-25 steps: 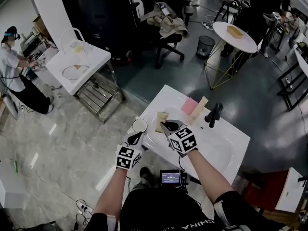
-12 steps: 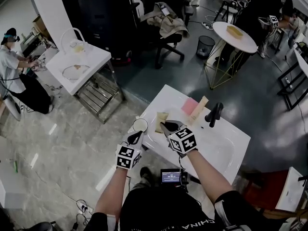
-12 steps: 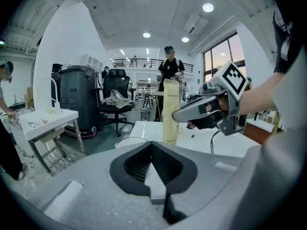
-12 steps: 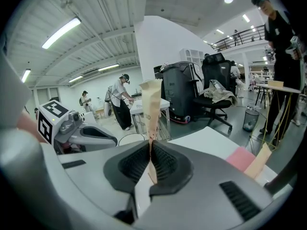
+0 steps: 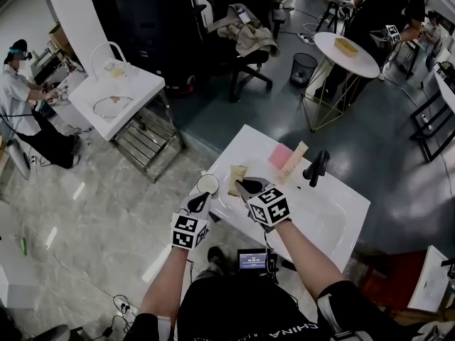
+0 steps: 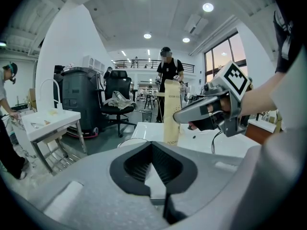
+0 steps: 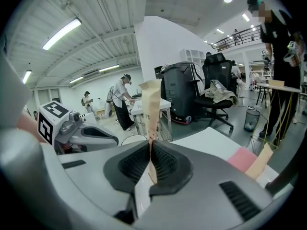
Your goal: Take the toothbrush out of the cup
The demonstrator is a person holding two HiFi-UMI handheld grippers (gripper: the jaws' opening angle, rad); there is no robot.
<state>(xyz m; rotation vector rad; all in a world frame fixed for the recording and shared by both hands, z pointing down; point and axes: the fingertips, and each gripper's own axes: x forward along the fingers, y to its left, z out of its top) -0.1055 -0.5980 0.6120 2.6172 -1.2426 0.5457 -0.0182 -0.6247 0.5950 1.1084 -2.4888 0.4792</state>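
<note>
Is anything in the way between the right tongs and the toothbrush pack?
Nothing visible. The right tongs are shut on the toothbrush pack, which stands upright between them, beside the cup.

Cup (image 5: pixel 207 184) sitting at the nine o'clock corner of the bench (image 5: pixel 334 219), toothbrush box (image 5: pixel 237 178) standing at the cup's three o'clock, pad (image 5: pixel 279 156) lying at twelve, faucet (image 5: pixel 316 168) standing at one.

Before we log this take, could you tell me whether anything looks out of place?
Nothing looks spilled or damaged. The only untidy bit: a flat tan paper packet lies slanted next to a pink rectangular pad on the white sink top, beside the black tap.
</note>
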